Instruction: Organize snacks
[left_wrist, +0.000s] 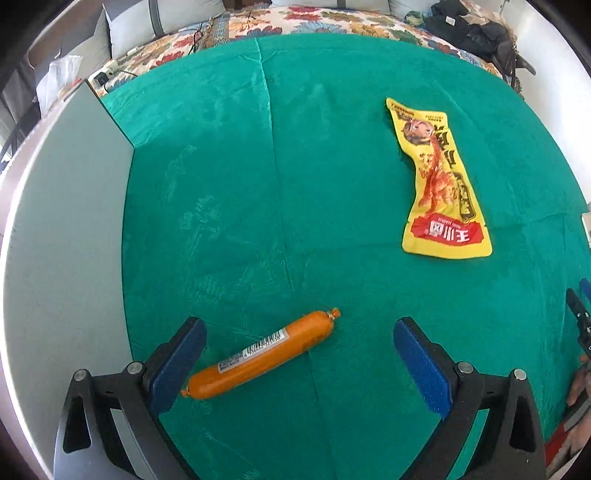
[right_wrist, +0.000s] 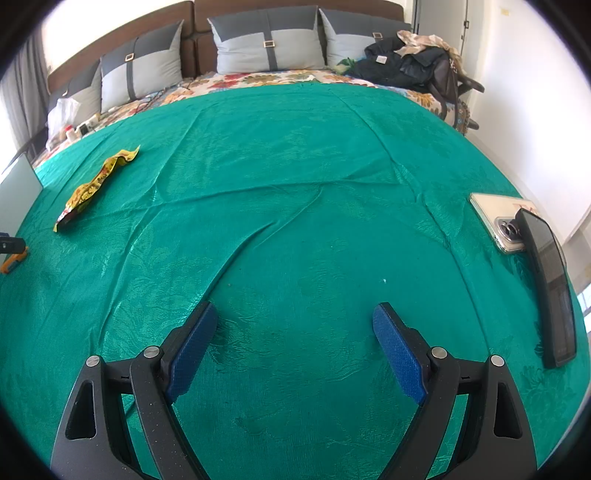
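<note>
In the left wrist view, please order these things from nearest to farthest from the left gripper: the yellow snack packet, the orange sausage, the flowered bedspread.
1. The orange sausage, lying between the open fingers of the left gripper, close to its left pad.
2. The yellow snack packet, further out on the green cloth, to the right.
3. The flowered bedspread, beyond the cloth's far edge, at the top.

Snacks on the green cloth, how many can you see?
2. An orange sausage lies between the open left gripper's fingers; a yellow packet lies farther off, to its right.
</note>
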